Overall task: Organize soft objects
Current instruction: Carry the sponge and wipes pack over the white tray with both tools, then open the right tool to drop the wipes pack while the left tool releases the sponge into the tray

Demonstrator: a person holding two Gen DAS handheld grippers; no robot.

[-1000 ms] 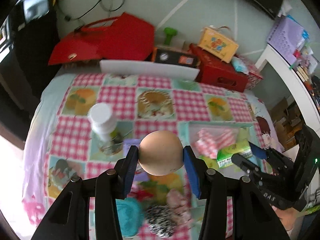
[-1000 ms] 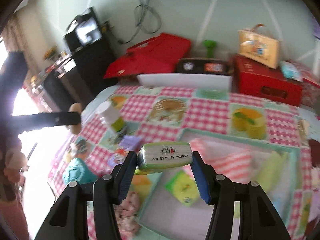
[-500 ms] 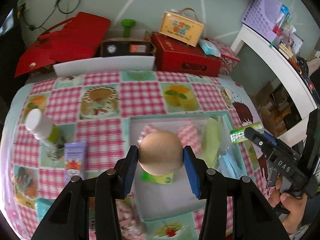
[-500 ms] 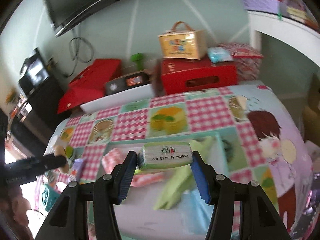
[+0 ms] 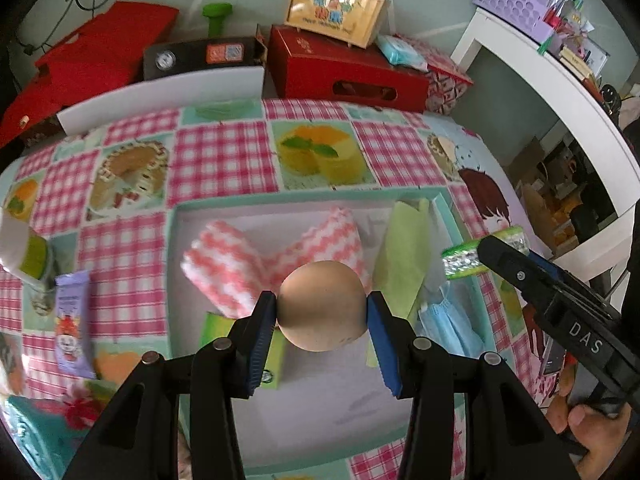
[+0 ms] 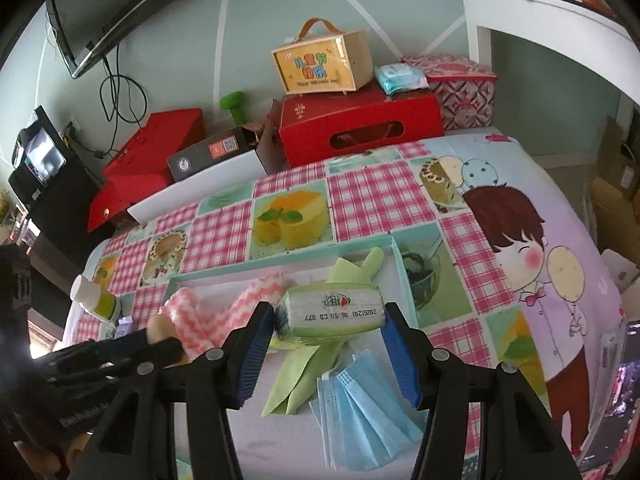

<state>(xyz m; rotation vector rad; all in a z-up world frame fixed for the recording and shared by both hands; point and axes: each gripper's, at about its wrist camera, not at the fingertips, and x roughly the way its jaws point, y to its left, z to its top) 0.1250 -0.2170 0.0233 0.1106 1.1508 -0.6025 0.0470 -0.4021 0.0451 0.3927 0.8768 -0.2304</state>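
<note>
Both tongs have swung over the tray [image 5: 176, 240]. Left gripper [image 5: 322, 312] clamps a tan ball [image 5: 322, 306]; right gripper [image 6: 328, 320] clamps a green tissue pack [image 6: 330, 312], long axis crosswise between its pads.

"das" stands on the right gripper [image 5: 500, 250]; the tissue pack [image 6: 330, 312] carries the upside-down print "20251201 06:50 cd 077".

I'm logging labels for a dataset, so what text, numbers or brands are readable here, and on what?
"DAS": right gripper, on its black body.
"20251201 06:50 CD 077", upside down, digits partly uncertain: green tissue pack held in that gripper.
Red logo on the same pack: unreadable.
Yellow gift box: Chinese characters, too small.
Purple sachet, black box, left gripper: nothing legible.
</note>
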